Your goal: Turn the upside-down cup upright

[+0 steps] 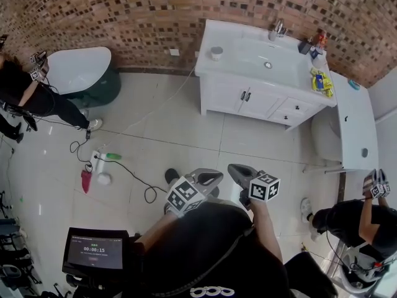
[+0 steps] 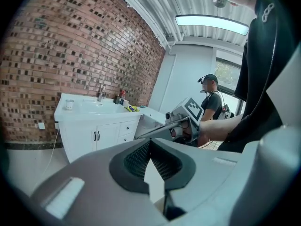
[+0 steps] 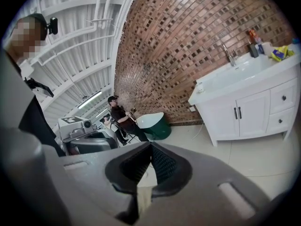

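A small pale cup (image 1: 216,53) stands on the left end of the white vanity top (image 1: 248,67), far across the floor from me. It also shows in the left gripper view (image 2: 69,104) and, tiny, in the right gripper view (image 3: 200,87). Which way up it stands is too small to tell. My left gripper (image 1: 211,177) and right gripper (image 1: 237,171) are held close to my body, side by side, both pointing toward the vanity. The left gripper (image 2: 149,142) is shut with nothing in it. The right gripper (image 3: 150,145) is likewise shut and empty.
The vanity has a sink (image 1: 263,59), a faucet (image 1: 278,28), bottles (image 1: 313,42) and yellow items (image 1: 321,81). A toilet (image 1: 335,135) stands to its right, a white and green tub (image 1: 84,73) at far left. Cables (image 1: 127,172) lie on the tiled floor. A monitor (image 1: 94,251) stands nearby. Two people sit at the sides.
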The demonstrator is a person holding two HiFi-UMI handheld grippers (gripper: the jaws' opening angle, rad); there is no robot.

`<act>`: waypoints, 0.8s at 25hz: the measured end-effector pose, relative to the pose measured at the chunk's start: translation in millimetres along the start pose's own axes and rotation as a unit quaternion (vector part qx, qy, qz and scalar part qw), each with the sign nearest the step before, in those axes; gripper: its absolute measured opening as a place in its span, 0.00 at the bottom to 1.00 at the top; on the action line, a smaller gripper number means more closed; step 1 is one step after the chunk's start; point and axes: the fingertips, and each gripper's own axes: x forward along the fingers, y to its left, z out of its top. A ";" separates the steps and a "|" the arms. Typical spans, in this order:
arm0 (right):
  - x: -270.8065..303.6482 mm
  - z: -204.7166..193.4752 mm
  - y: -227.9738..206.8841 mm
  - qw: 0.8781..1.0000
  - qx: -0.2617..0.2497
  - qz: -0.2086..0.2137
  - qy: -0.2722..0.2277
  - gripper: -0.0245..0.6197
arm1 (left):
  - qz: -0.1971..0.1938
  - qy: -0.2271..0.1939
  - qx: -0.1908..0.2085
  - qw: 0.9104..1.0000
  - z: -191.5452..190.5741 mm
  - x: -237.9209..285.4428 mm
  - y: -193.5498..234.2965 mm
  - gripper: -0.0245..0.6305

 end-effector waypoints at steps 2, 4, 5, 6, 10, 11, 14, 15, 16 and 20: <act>2.2 9.2 0.9 1.000 -0.012 -0.001 -0.012 0.02 | 0.004 -0.007 0.006 1.000 5.4 -1.6 6.0 0.06; 7.4 13.6 7.5 0.999 -0.028 0.000 -0.021 0.02 | 0.014 -0.014 0.000 1.000 4.4 -8.3 11.4 0.06; 8.8 11.6 13.2 0.999 -0.037 0.000 -0.021 0.02 | 0.019 -0.017 -0.009 1.000 0.1 -12.8 10.8 0.06; 9.0 8.2 19.2 0.999 -0.048 -0.001 -0.020 0.02 | 0.022 -0.017 -0.017 0.999 -5.3 -16.6 8.7 0.06; 5.7 0.1 30.8 0.997 -0.080 -0.001 -0.010 0.02 | 0.023 -0.012 -0.025 0.999 -16.9 -20.4 3.8 0.06; 5.2 -0.9 30.0 0.996 -0.084 -0.002 -0.008 0.02 | 0.023 -0.012 -0.024 0.999 -16.6 -19.8 4.4 0.06; 5.7 -0.8 24.8 0.996 -0.090 -0.008 -0.003 0.02 | 0.023 -0.014 -0.021 0.999 -12.8 -16.6 8.5 0.06; 6.4 0.3 24.0 0.996 -0.093 -0.009 -0.003 0.02 | 0.023 -0.015 -0.020 0.999 -11.4 -15.5 10.3 0.06; 7.2 1.7 23.8 0.995 -0.096 -0.008 -0.003 0.02 | 0.023 -0.015 -0.019 0.999 -10.3 -14.7 12.4 0.06; 8.6 3.2 28.1 0.993 -0.115 -0.004 0.004 0.02 | 0.024 -0.013 -0.018 0.999 -6.8 -14.2 17.3 0.06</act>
